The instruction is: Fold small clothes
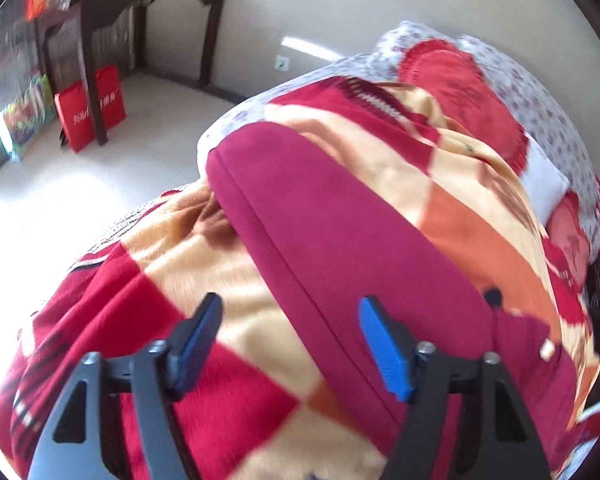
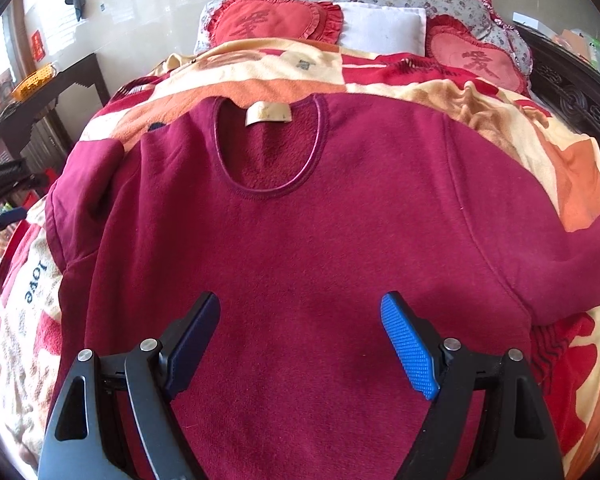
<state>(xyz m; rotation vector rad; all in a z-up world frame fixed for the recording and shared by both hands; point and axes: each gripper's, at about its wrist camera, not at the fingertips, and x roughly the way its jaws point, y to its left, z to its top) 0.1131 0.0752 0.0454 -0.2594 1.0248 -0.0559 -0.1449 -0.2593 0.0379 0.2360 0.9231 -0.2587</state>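
Sweatshirt (image 2: 300, 240) flat beneath open right gripper (image 2: 306, 310)

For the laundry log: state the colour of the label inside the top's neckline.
Pale cream label on the maroon top; the right wrist view shows it best.

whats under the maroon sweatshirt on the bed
The maroon sweatshirt lies spread on a red, cream and orange patterned blanket, which shows all around it. What lies directly beneath it is covered.
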